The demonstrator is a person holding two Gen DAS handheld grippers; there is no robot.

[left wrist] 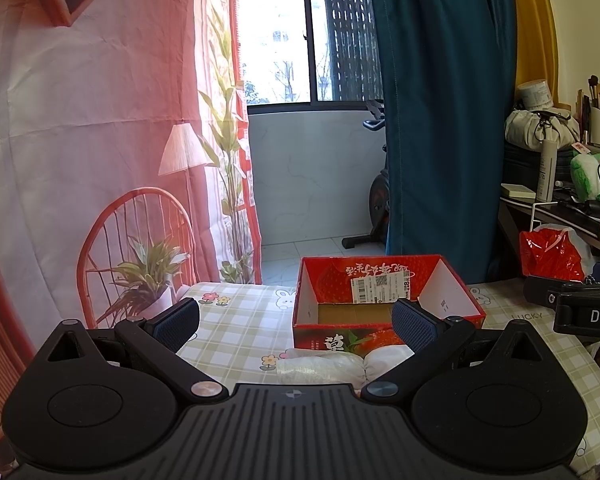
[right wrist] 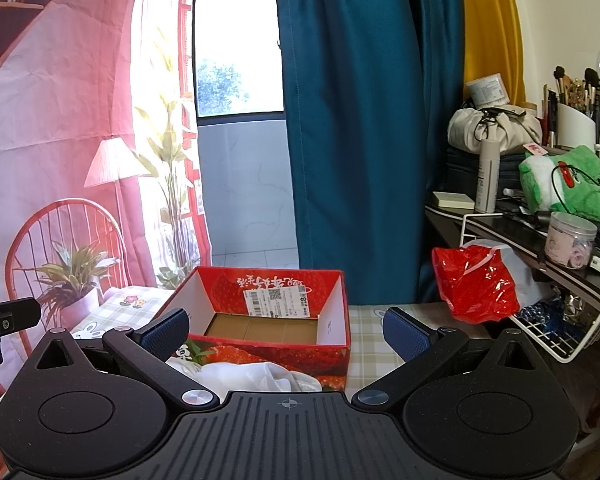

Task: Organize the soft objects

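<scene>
While both stand spread wide and hold nothing, the left tool (left wrist: 296,322) and right tool (right wrist: 286,330) hover over the checked bench (left wrist: 240,316); a white cloth bundle (left wrist: 332,366) lies just below them against the near side of the open red box (left wrist: 384,300)

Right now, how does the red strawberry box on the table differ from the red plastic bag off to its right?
The strawberry box is rigid cardboard with straight walls; the red plastic bag is crumpled and glossy. The box stands open-topped, its brown floor bare and a white label inside its far wall; the bag is bunched shut, contents hidden. The box sits on the checked tablecloth; the bag sits beyond the table's right edge. Both are red.
</scene>
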